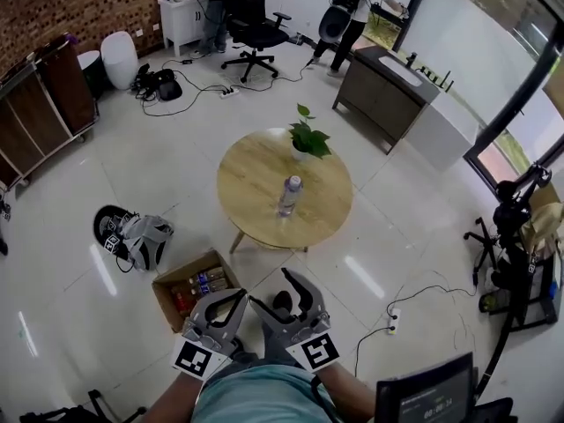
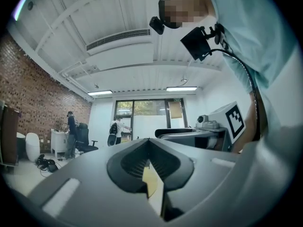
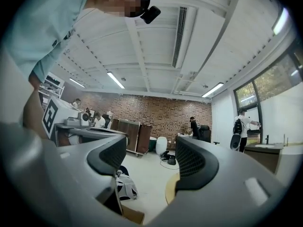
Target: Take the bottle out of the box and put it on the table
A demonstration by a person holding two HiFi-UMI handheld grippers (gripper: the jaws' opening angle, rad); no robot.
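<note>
Head view: left tool point(image 1: 236, 300) and right tool point(image 1: 271, 289) side by side, close to body, pointing forward, near box point(image 1: 167, 293) on floor. Bottle point(image 1: 289, 194) upright on round surface point(image 1: 256, 183).
Left gripper view: jaws together, empty.
Right gripper view: jaws apart, empty.

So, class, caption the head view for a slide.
Bottle stands on round table, box lies on floor, left gripper and right gripper hang empty.
</note>
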